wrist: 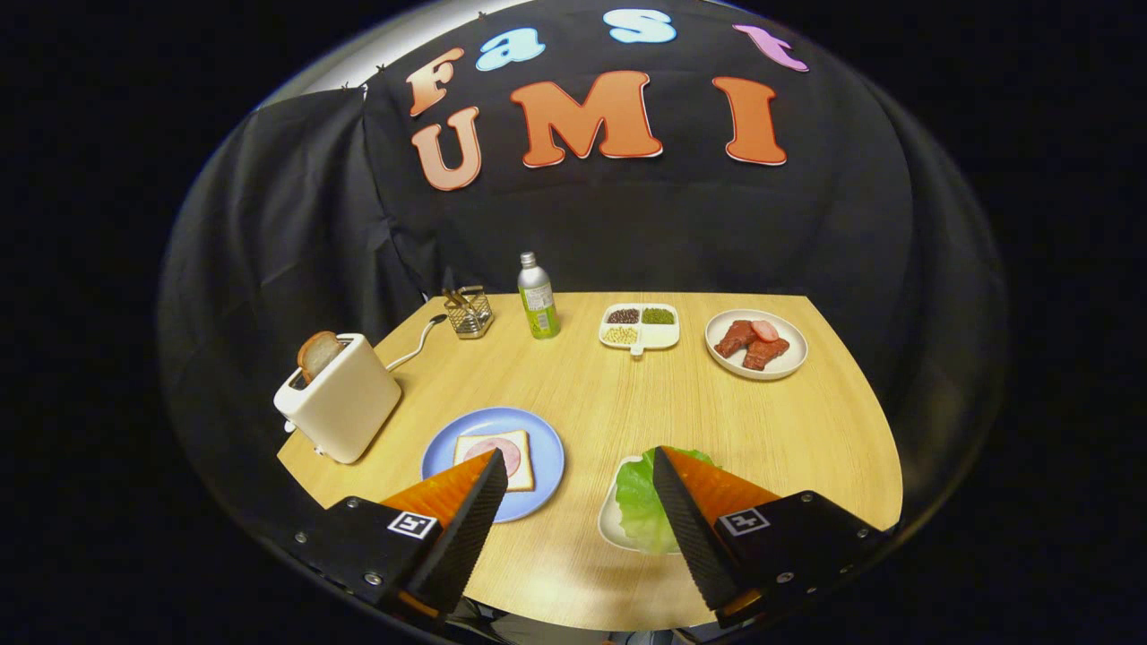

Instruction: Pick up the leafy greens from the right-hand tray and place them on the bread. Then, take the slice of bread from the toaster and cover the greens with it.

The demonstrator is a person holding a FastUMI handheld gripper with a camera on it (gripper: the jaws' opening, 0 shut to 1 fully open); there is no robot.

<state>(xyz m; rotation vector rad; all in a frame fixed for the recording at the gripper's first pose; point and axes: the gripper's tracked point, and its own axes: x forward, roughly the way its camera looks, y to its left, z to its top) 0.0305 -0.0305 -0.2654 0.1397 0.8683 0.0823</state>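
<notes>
My gripper (581,468) stands open above the near edge of the wooden table (627,403), with nothing between its fingers. Green leafy greens (643,502) lie in a small white tray (611,524) partly hidden behind the right finger (681,511). Behind the left finger (470,502) a blue plate (538,439) carries a bread slice (520,461) with a pink round of meat (509,451) on it. At the table's left a white toaster (345,403) holds a browned bread slice (317,353) upright in its slot.
At the back stand a wire holder (469,312), a spoon (419,345), a green-labelled bottle (538,297), a divided white dish of beans (640,326) and a white plate of meat pieces (755,343). Bare wood lies between the plates.
</notes>
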